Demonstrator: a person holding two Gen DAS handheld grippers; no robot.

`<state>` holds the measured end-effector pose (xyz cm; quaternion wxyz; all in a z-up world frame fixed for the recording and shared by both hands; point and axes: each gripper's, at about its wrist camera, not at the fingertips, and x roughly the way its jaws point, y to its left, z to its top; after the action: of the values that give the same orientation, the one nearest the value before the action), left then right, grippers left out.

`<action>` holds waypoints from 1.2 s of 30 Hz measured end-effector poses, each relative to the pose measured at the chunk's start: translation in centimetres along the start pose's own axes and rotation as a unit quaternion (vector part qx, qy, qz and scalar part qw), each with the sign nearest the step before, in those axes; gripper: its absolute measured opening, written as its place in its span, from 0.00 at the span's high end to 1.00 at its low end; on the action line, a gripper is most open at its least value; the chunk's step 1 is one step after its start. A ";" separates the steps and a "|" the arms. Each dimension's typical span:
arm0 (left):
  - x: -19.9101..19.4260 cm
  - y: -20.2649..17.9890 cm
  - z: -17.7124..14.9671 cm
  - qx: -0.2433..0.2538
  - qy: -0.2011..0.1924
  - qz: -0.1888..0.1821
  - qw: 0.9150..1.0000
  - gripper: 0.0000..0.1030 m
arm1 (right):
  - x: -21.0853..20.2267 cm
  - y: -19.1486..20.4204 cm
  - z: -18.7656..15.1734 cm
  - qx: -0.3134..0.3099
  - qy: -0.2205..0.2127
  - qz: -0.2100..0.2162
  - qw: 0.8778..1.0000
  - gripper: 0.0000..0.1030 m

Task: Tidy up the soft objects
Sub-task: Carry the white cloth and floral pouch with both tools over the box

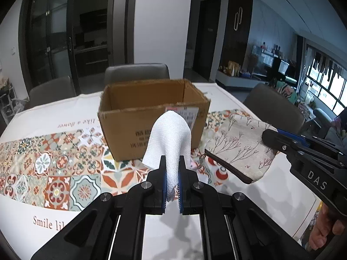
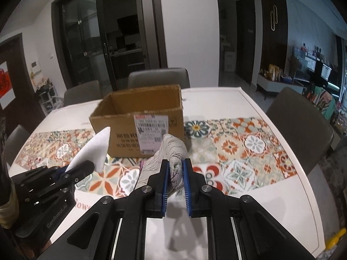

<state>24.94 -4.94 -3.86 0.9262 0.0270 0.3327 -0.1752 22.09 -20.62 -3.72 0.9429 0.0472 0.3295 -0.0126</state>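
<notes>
white cloth point(image 1: 171, 143) and floral pouch point(image 1: 240, 145) before open cardboard box point(image 1: 151, 112), chairs point(image 1: 136, 72) behind

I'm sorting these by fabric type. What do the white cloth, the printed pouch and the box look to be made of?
White cloth: seemingly woven cotton or gauze, matte; a coarse grid weave shows and it drapes limply.
Printed pouch: canvas or linen-like fabric, matte, beige with a branch print, dark trim and a zipper pull.
Box: corrugated cardboard, plain brown, with ragged cut edges and a shipping label.

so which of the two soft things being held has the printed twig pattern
The beige zip pouch in the right gripper. The white cloth in the left gripper is plain.
</notes>
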 end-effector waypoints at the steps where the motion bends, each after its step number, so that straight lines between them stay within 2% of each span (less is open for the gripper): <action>1: -0.2 0.1 0.3 0.000 -0.004 0.003 1.000 0.91 | -0.1 0.1 0.3 0.000 -0.005 0.002 1.000 0.86; 17: -2.8 1.8 5.1 0.013 -0.085 0.033 0.996 0.91 | -1.4 1.8 5.1 -0.017 -0.085 0.032 0.996 0.86; 36: -2.3 3.4 9.3 0.039 -0.138 0.049 0.988 0.91 | -1.2 3.1 9.7 -0.026 -0.153 0.029 0.987 0.86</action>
<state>30.11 -2.60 4.61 0.9689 0.0549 0.1932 -0.1442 27.31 -18.47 4.79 0.9831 0.0299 0.1800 0.0164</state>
